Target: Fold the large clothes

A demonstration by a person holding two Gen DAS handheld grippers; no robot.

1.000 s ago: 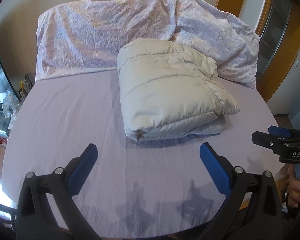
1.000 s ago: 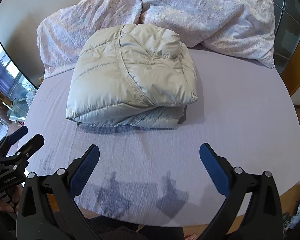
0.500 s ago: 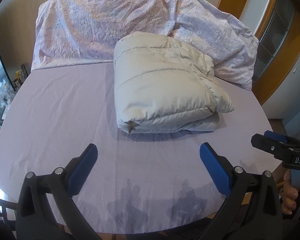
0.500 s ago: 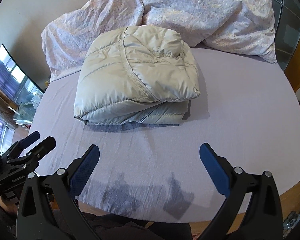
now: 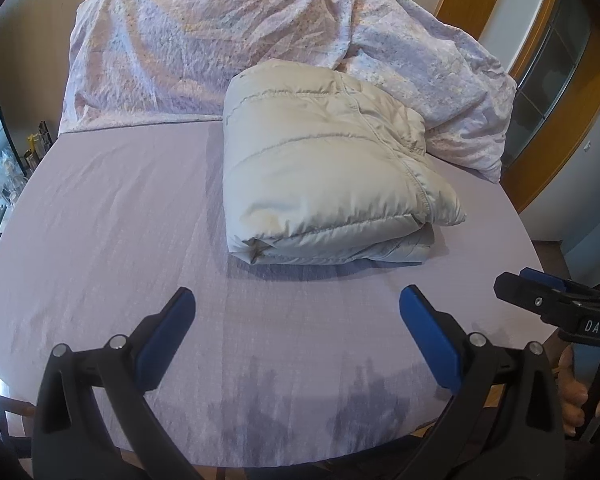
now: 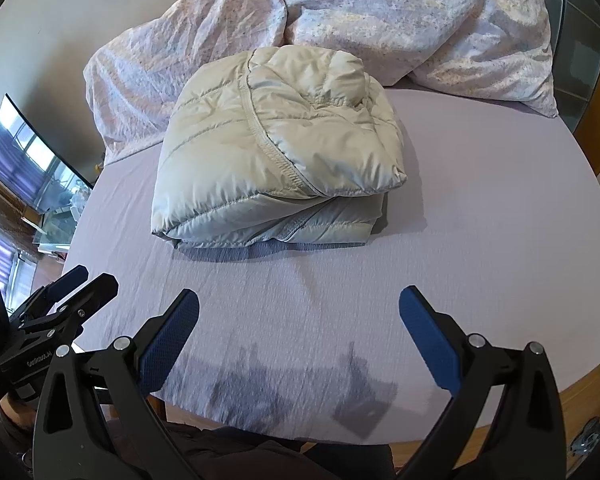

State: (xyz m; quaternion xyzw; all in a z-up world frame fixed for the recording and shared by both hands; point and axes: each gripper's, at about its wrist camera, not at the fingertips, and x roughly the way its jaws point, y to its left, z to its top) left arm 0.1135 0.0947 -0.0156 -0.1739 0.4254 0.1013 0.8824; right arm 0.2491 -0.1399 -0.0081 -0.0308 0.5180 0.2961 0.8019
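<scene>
A cream puffer jacket (image 5: 324,168) lies folded into a thick block on the lilac bed sheet (image 5: 112,216); it also shows in the right wrist view (image 6: 276,152). My left gripper (image 5: 296,320) is open and empty, held over the sheet well short of the jacket's near edge. My right gripper (image 6: 298,322) is open and empty, also short of the jacket. Each gripper shows at the edge of the other's view: the right one (image 5: 540,300), the left one (image 6: 68,292).
A crumpled floral duvet (image 5: 228,40) is piled along the far side of the bed, touching the jacket's back. A wooden door frame (image 5: 560,128) stands at right. A television (image 6: 32,168) and a low table stand at left of the bed.
Both grippers have drawn back from the jacket toward the bed's near edge. The jacket has not moved and both grippers stay open.
</scene>
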